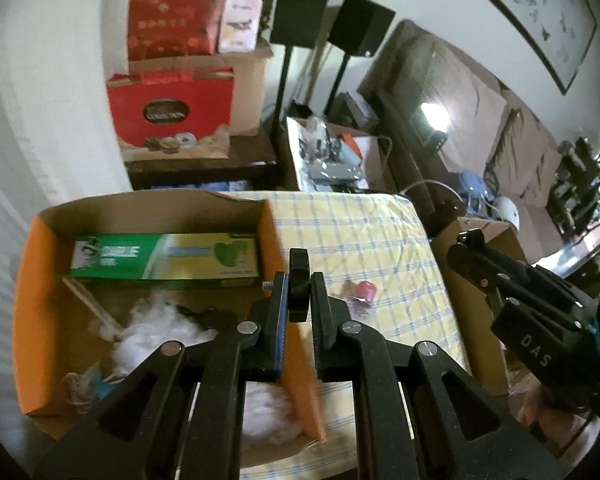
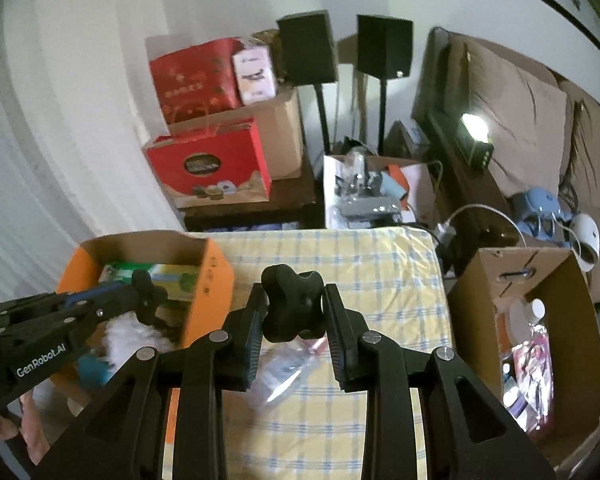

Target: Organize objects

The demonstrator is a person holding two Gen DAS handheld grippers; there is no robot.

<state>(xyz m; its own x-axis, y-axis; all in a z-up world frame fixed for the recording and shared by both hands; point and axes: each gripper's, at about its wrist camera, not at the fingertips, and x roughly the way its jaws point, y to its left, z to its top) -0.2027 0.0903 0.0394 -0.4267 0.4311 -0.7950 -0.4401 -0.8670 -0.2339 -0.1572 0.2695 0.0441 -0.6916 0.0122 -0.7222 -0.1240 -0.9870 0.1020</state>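
A: Status of both tools?

B: Left gripper is clamped on a black knob above the orange box's right wall. Right gripper grips a second, lobed black knob over the checked tablecloth.

A: Progress?

B: Partial, by my estimate. The box holds a toothpaste carton and white fluff. A clear packet and a pink item remain out.

A: Beyond?

B: Cardboard box, speakers, sofa.
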